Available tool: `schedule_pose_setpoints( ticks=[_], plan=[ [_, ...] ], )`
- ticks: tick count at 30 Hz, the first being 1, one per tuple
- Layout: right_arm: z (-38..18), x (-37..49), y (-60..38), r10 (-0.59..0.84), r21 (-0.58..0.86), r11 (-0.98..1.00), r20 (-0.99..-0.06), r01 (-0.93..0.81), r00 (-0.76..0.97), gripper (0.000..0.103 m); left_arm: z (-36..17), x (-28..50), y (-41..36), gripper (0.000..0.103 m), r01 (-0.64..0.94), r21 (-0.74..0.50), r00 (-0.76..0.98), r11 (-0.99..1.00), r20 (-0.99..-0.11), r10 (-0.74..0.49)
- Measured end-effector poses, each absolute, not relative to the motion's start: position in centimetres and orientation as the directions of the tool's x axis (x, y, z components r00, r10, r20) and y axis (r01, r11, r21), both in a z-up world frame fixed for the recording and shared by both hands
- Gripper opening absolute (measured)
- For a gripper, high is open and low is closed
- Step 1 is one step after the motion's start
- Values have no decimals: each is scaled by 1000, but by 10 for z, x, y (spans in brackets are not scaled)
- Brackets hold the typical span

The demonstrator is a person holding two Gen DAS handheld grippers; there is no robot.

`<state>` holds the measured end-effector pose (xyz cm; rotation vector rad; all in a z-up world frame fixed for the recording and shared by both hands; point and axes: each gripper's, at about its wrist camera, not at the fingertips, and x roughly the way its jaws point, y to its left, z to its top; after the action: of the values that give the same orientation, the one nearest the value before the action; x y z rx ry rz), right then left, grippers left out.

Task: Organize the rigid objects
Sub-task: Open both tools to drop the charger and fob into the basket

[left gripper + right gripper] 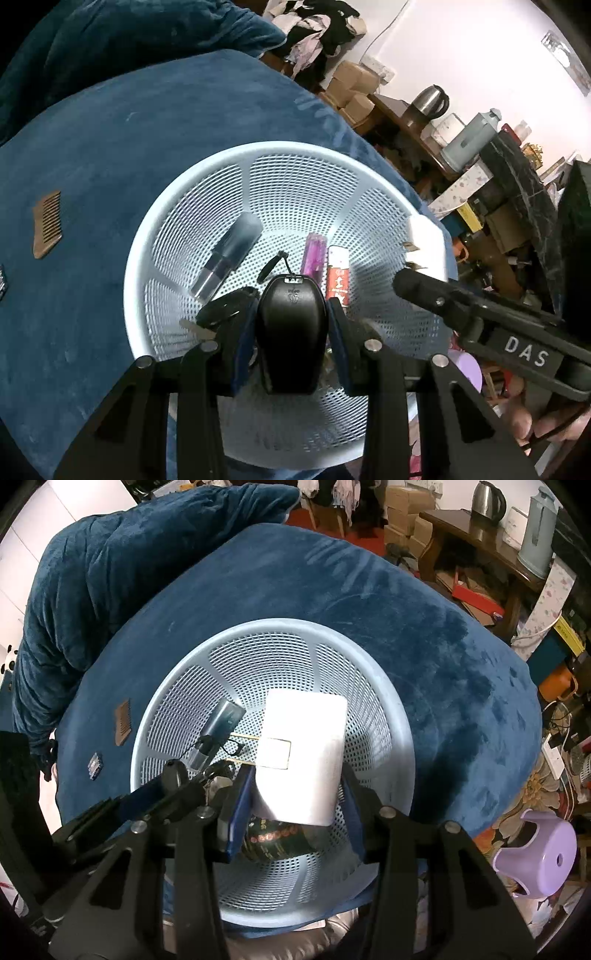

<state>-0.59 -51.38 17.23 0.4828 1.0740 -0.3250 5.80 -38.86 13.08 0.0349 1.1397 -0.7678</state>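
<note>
Currently a black key fob (291, 332) is clamped by the left gripper (291, 325) above the basket (258, 155), a white box (301, 757) by the right gripper (299, 794). Released together, a collision could be caused. At nine o'clock, a comb (47, 223) is left outside.

The white box (301, 760) hides much of the basket (369, 657) floor; its printed face is overexposed and unreadable.
</note>
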Motion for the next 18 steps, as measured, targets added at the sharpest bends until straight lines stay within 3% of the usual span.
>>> schedule_pose_setpoints(
  ticks=[1, 3, 8, 18],
  plan=[
    [172, -6, -515, -14, 224, 847, -897, 482, 441, 47, 132, 58, -388, 39, 564, -355, 195, 746, -820, -538],
    [171, -7, -516, -4, 234, 842, -898, 486, 439, 48, 133, 59, -386, 72, 549, -353, 208, 757, -820, -533],
    [173, -12, -517, -16, 235, 832, -896, 503, 444, 66, 132, 63, -371, 102, 484, -338, 250, 807, -830, -498],
    [173, -18, -508, -49, 191, 843, -903, 502, 426, 103, 143, 58, -344, 103, 469, -260, 335, 844, -832, -442]
  ],
)
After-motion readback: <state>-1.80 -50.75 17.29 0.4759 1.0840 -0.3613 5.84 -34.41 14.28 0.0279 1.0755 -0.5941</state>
